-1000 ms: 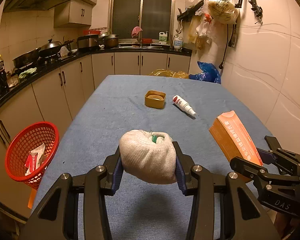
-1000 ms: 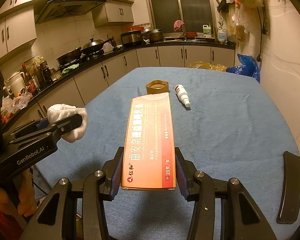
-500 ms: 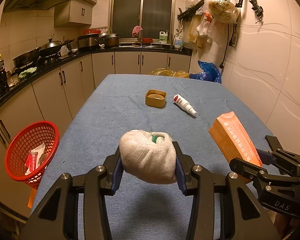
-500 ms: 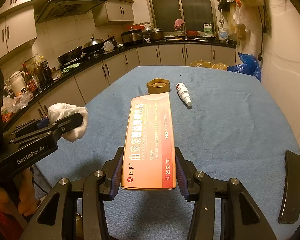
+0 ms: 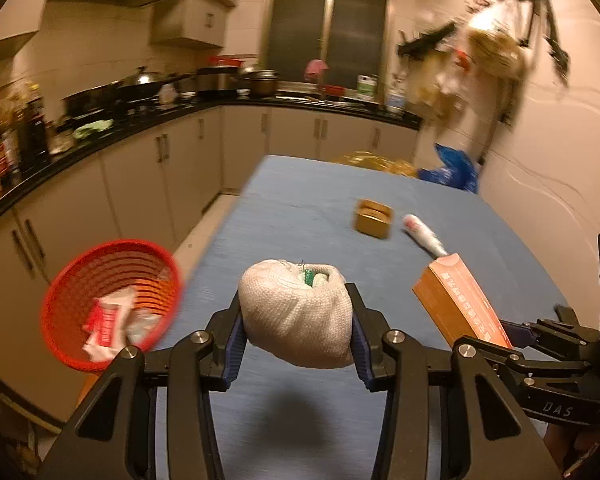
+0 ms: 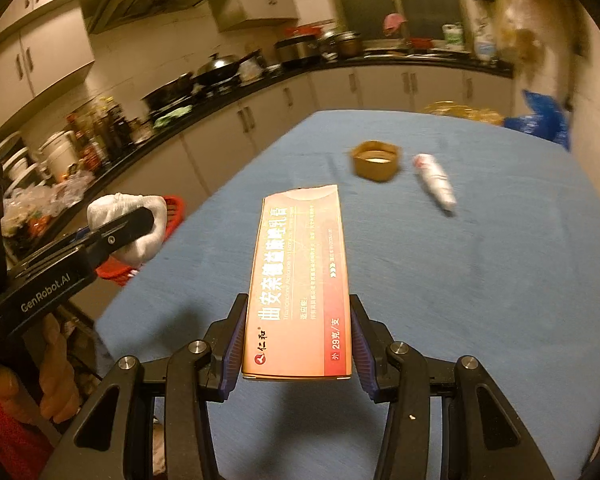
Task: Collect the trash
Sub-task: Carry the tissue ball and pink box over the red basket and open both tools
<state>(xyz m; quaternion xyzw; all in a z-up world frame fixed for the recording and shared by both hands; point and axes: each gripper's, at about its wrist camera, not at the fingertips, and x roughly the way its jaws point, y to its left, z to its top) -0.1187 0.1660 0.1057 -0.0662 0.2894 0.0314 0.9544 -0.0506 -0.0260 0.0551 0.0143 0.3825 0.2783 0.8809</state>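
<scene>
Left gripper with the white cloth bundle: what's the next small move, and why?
Probably swing the left gripper further left until the white cloth bundle is over the red plastic basket. The bundle hangs above the blue tablecloth; the basket sits beyond the edge.

The blue surface (image 5: pixel 300 216) lies bare across its near half, open to a gripper from the front. Farther in, a gold cap (image 5: pixel 373 218) and a white tube (image 5: pixel 423 235) lie just beside each other. Off the surface's left edge sits a red basket (image 5: pixel 112 300), mouth open, holding some wrappers (image 5: pixel 108 322). Cabinets (image 5: pixel 132 188) wall the aisle beyond it.
</scene>
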